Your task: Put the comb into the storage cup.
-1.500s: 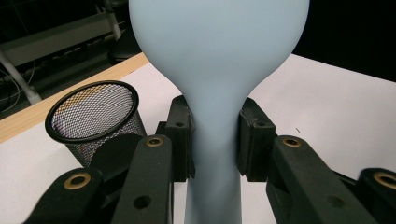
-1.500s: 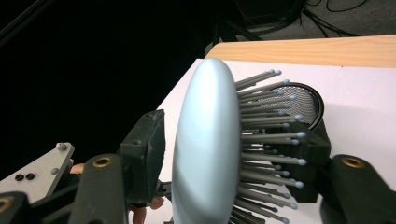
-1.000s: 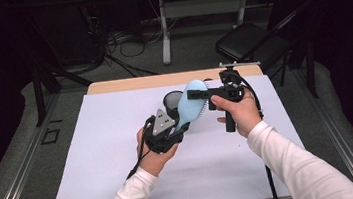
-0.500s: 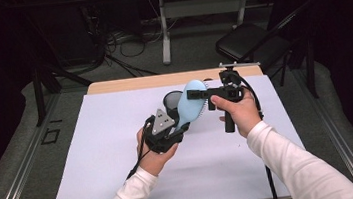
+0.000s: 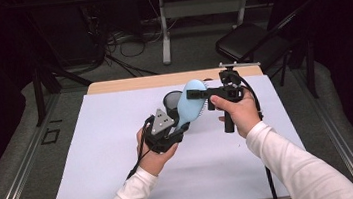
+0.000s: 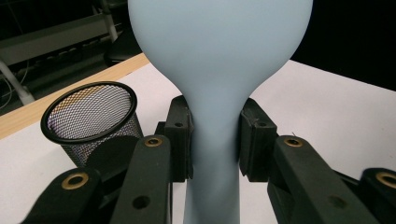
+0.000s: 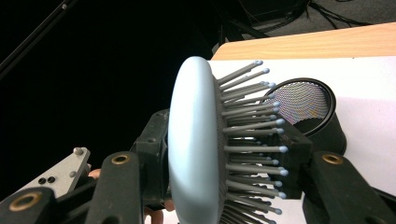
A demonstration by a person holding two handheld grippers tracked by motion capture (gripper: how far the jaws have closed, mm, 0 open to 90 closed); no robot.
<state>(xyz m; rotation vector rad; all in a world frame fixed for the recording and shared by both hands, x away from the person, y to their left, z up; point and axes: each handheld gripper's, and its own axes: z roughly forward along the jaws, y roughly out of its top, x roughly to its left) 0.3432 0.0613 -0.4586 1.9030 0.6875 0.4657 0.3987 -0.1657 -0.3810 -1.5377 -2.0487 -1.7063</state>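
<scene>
The pale blue hairbrush (image 5: 189, 107) is held off the bench (image 5: 124, 186) between both grippers, above the white sheet and just in front of the black mesh cup (image 5: 172, 101). In the left gripper view its head runs out of the top edge, so only the smooth back (image 6: 219, 51) and the neck show; the bristles face away there. The left gripper (image 5: 164, 129) has its jaws clenched on the neck of the handle, a pad pressing on either side.

In the right gripper view the brush (image 7: 196, 154) is seen edge-on, and its lower part is cut off by the picture's bottom edge. The right gripper (image 5: 199, 95) has its jaws closed on the head, one pad against the back and the other lying among the grey bristles (image 7: 252, 140), which hide where that pad meets the cushion.

The mesh cup (image 6: 91, 116) stands upright on the sheet. Its mouth shows only mesh inside, and its base is partly hidden behind the brush and the jaws.
</scene>
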